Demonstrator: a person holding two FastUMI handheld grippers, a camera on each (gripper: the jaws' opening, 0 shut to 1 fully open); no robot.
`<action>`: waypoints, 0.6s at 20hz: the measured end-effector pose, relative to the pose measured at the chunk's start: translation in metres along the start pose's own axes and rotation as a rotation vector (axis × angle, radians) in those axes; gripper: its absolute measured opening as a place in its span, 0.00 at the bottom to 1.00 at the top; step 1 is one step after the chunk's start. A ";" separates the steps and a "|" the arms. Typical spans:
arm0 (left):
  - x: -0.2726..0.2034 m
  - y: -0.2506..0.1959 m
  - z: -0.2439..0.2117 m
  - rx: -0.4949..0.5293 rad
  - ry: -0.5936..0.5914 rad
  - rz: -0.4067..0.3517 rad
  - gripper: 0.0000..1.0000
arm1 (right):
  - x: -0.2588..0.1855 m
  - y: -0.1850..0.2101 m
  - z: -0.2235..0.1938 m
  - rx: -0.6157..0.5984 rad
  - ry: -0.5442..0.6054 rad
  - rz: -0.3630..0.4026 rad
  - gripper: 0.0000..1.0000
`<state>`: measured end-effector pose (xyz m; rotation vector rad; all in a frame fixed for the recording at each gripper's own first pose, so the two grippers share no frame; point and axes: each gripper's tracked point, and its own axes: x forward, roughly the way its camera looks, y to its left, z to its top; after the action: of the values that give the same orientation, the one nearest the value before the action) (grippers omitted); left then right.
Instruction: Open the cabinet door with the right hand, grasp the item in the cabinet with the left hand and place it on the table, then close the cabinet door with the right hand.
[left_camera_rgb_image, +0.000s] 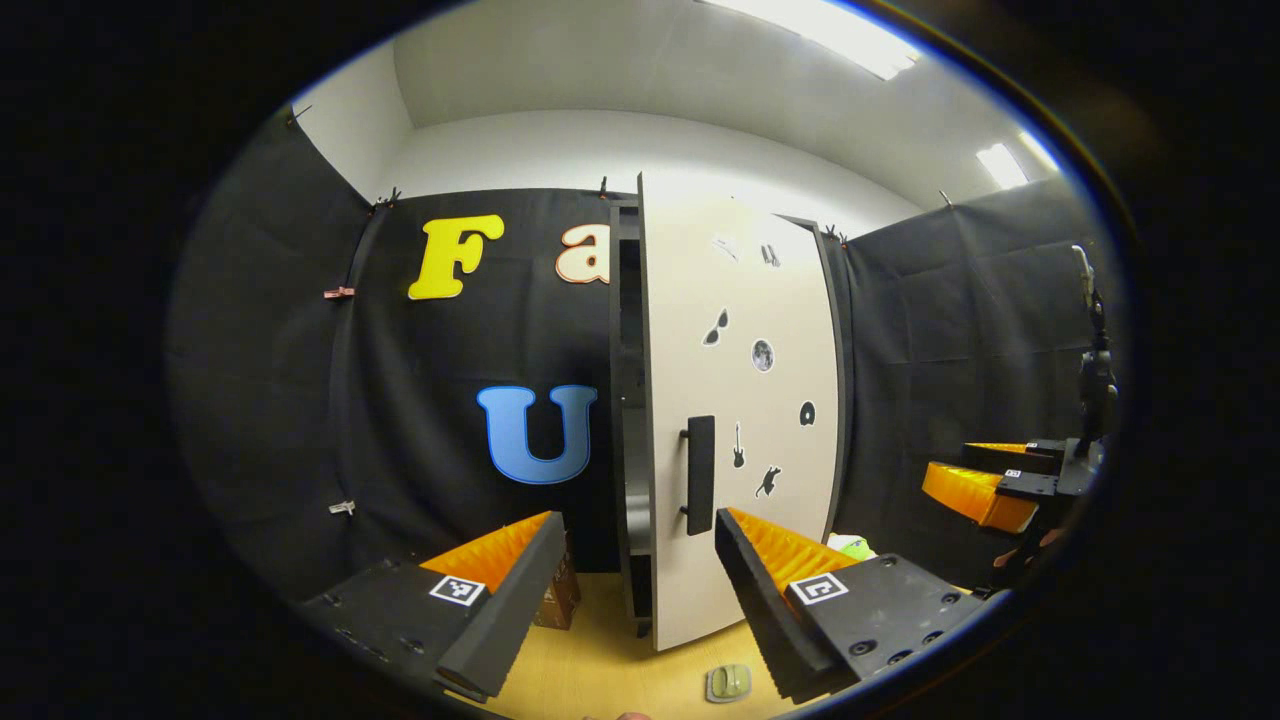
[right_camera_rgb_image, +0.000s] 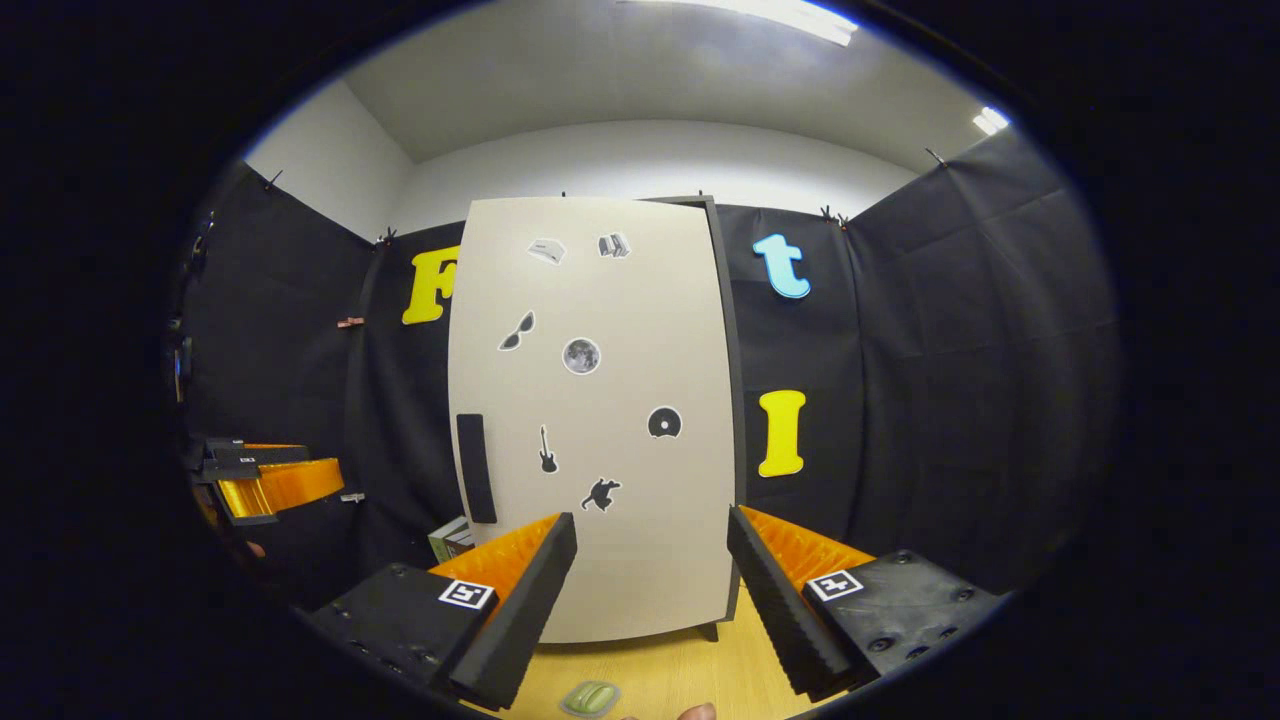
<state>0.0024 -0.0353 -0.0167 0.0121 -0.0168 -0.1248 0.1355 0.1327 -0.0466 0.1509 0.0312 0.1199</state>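
Item: a small pale green object (right_camera_rgb_image: 590, 697) lies on the wooden table (right_camera_rgb_image: 690, 670) at 6 o'clock in the right gripper view — judged to be the thing taken out.
Cabinet door (left_camera_rgb_image: 740, 420): ajar in the left gripper view, its handle (left_camera_rgb_image: 700, 475) at 6 o'clock; closing appears left.
Cabinet interior (left_camera_rgb_image: 628, 400): dark, contents cannot be told.
Left gripper (left_camera_rgb_image: 630, 585): jaws spread, holding nothing.
Right gripper (right_camera_rgb_image: 650, 590): jaws spread, facing the door, apart from it.
Small box (right_camera_rgb_image: 452, 538): on the table by the door's lower left.
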 end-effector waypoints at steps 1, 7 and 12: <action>-0.001 -0.001 -0.001 -0.005 0.002 -0.003 0.92 | 0.000 -0.004 0.003 0.001 -0.004 -0.004 0.97; -0.002 -0.004 0.003 0.004 0.005 -0.008 0.94 | -0.001 -0.012 0.003 -0.027 -0.007 -0.021 0.97; -0.003 -0.007 0.005 0.008 0.005 -0.014 0.94 | -0.001 -0.012 0.007 -0.039 -0.019 -0.023 0.97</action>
<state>-0.0018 -0.0420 -0.0118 0.0203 -0.0117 -0.1383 0.1359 0.1200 -0.0410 0.1127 0.0121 0.0956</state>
